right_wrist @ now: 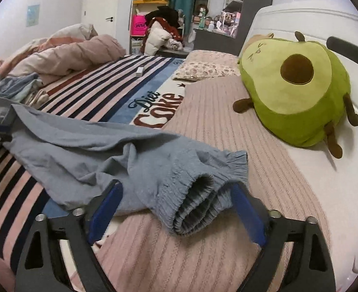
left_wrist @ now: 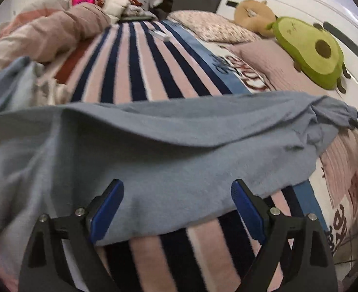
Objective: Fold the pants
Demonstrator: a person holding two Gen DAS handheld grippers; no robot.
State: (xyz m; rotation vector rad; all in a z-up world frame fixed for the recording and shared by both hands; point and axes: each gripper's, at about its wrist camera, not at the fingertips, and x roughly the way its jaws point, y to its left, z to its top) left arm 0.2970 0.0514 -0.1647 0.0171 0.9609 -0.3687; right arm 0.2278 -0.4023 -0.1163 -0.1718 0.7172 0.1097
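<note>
Grey-blue pants [left_wrist: 154, 150] lie spread across a striped bed blanket [left_wrist: 135, 68]. My left gripper [left_wrist: 176, 194] is open, its blue pads [left_wrist: 106, 209] on either side of the near edge of the pants. In the right wrist view the same pants [right_wrist: 101, 150] end in elastic leg cuffs [right_wrist: 198, 204]. My right gripper [right_wrist: 176, 202] is open with the cuffs lying between its pads [right_wrist: 248, 216], not pinched.
A green avocado plush [right_wrist: 293, 99] and a tan plush [left_wrist: 254, 15] rest by the white headboard [right_wrist: 300, 22]. A pink quilt [right_wrist: 215, 121], floral pillow [right_wrist: 205, 67], rumpled duvet [right_wrist: 64, 56], a pile of other clothes [right_wrist: 21, 87] and a small box [right_wrist: 140, 71] lie on the bed.
</note>
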